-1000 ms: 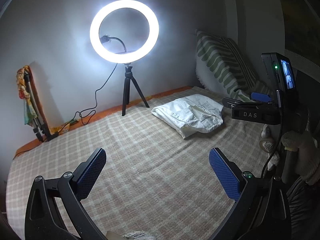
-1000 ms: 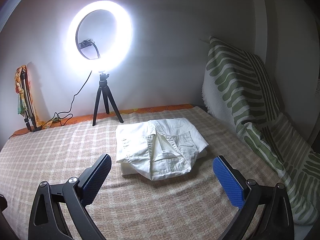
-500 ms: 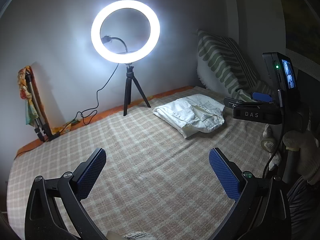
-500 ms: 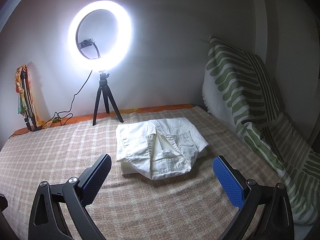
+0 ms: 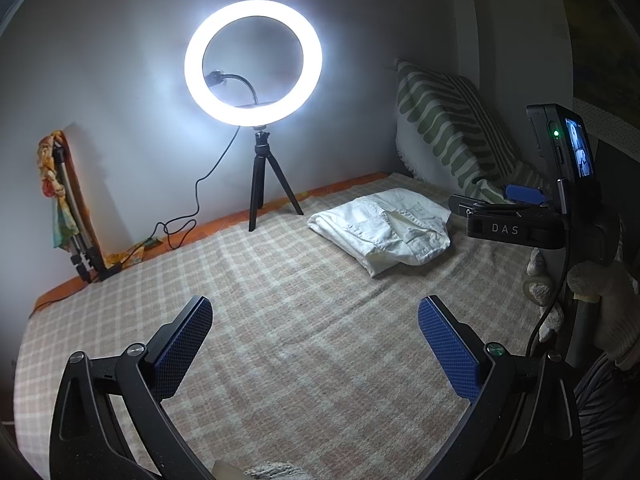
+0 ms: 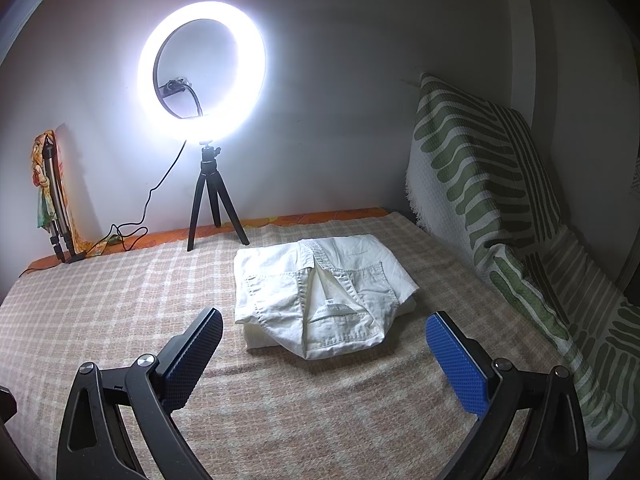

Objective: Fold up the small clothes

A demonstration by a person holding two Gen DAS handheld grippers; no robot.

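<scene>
A folded white garment (image 6: 320, 296) lies on the checked bedspread (image 6: 120, 292), just ahead of my right gripper (image 6: 324, 344), which is open and empty above the bed. The garment also shows in the left wrist view (image 5: 384, 228), far ahead and to the right. My left gripper (image 5: 314, 334) is open and empty above bare bedspread (image 5: 260, 300). The right gripper's body with its camera screen (image 5: 576, 152) shows at the right edge of the left wrist view.
A lit ring light on a black tripod (image 6: 208, 200) stands at the back by the wall. A green striped cushion (image 6: 492, 184) leans at the right. A folded stand with coloured cloth (image 6: 52, 200) leans at the back left. A cable (image 5: 184, 220) runs along the wall.
Almost nothing differs. The left wrist view has shifted very slightly; both grippers stay open and the garment has not moved.
</scene>
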